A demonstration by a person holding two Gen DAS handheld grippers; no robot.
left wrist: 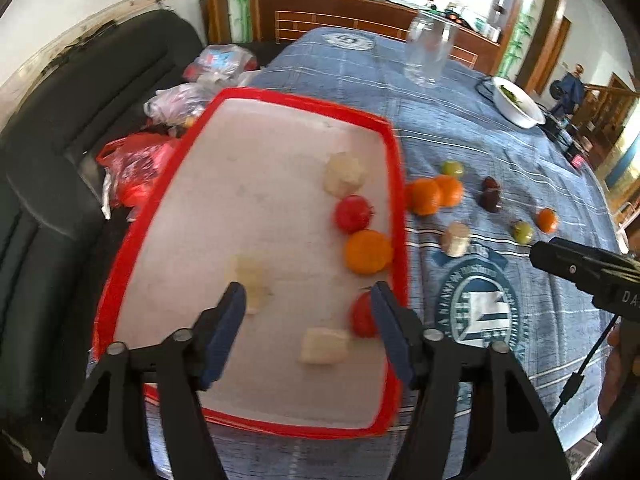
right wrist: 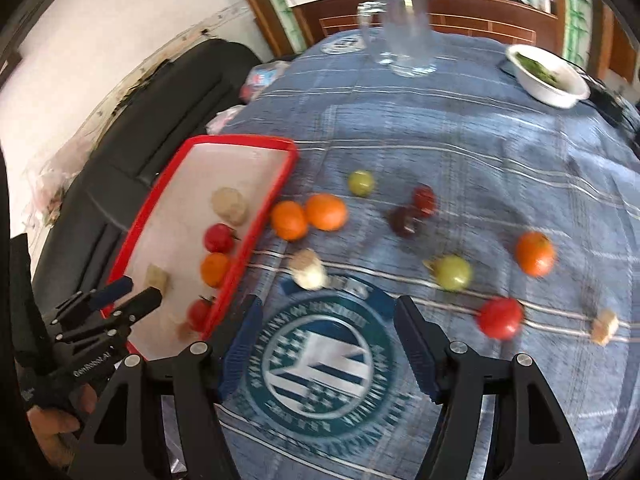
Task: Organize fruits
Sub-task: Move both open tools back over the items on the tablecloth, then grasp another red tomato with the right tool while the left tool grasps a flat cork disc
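1. The left gripper (left wrist: pixel 308 300) is hovering over the near end of the red-rimmed tray (left wrist: pixel 394 168), jaws standing apart and released, nothing pinched between the blue pads (left wrist: pixel 224 336).
2. Inside the tray, right by that gripper, a pale fruit chunk (left wrist: pixel 322 346) is lying just ahead of the pads, with a red tomato (left wrist: pixel 362 316) sitting tight beside the right-hand pad but not being squeezed.
3. Further up the tray's right rim, an orange fruit (left wrist: pixel 368 251), another red fruit (left wrist: pixel 352 214) and a pale lumpy piece (left wrist: pixel 345 174) are lining up one after the other; a blurred pale piece (left wrist: pixel 251 280) is lying nearer the tray's middle.
4. The right gripper (right wrist: pixel 326 344) is hanging over the blue checked tablecloth (right wrist: pixel 500 152), well to the right of the tray, jaws spread and empty, only the round crest print (right wrist: pixel 320 364) showing between them.
5. Just outside the tray's right rim, two oranges (right wrist: pixel 308 214) are touching each other; a pale piece (right wrist: pixel 308 270) is lying below them, near the rim.
6. Farther from the tray, a green fruit (right wrist: pixel 361 183), two dark red fruits (right wrist: pixel 414 210), a second green one (right wrist: pixel 453 272), an orange (right wrist: pixel 535 253), a red tomato (right wrist: pixel 501 317) and a small pale chunk (right wrist: pixel 604 326) are lying scattered on the cloth.
7. Beyond the tray's far end, a clear glass jug (right wrist: pixel 404 28) and a white bowl (right wrist: pixel 548 76) holding something green are standing on the cloth.
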